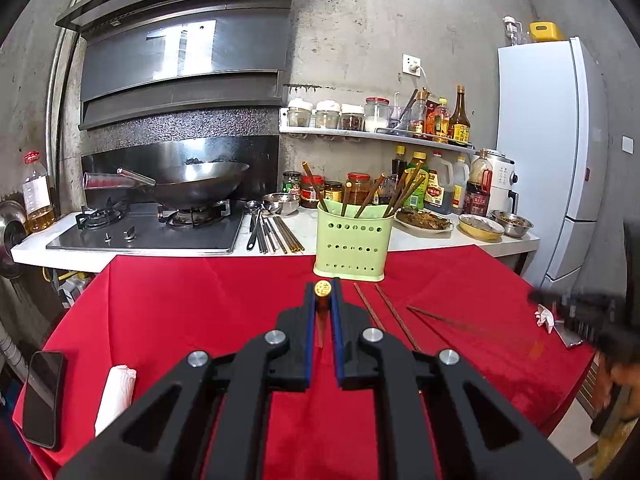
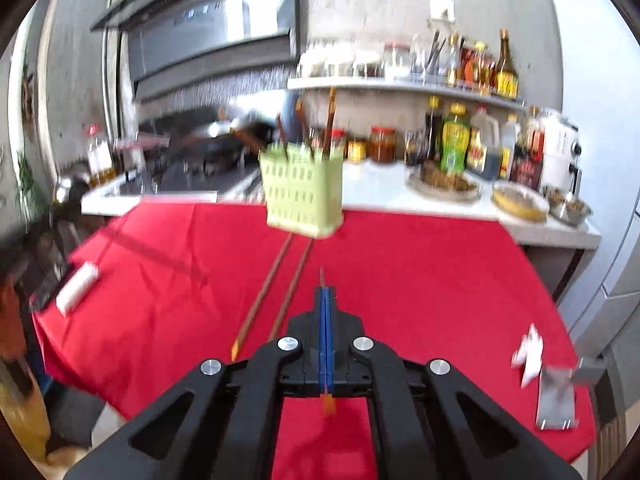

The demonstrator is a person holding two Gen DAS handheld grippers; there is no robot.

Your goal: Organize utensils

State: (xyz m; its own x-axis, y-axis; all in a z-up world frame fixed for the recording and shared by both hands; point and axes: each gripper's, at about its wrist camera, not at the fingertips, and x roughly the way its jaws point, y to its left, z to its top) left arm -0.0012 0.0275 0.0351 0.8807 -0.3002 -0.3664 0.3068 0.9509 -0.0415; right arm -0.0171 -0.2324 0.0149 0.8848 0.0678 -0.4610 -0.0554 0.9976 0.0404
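While the left tool [image 1: 323,294] clamps 1 brown chopstick with a gold end cap [image 1: 322,289], the right tool [image 2: 327,294] is pinched tight on 1 thin brown chopstick [image 2: 322,276]. On the red-clothed bench [image 1: 200,300], 2 loose wooden chopsticks [image 2: 280,280] lie at 11 o'clock of the right tool, side by side, pointing toward the pale green perforated plastic utensil holder [image 1: 352,240] at 12 o'clock. About 7 chopsticks stand in it. 1 black phone [image 1: 43,396] and 1 white paper roll [image 1: 118,394] lie at 8 o'clock of the left tool. 1 crumpled white tissue [image 2: 529,350] lies at 3 o'clock of the right tool.
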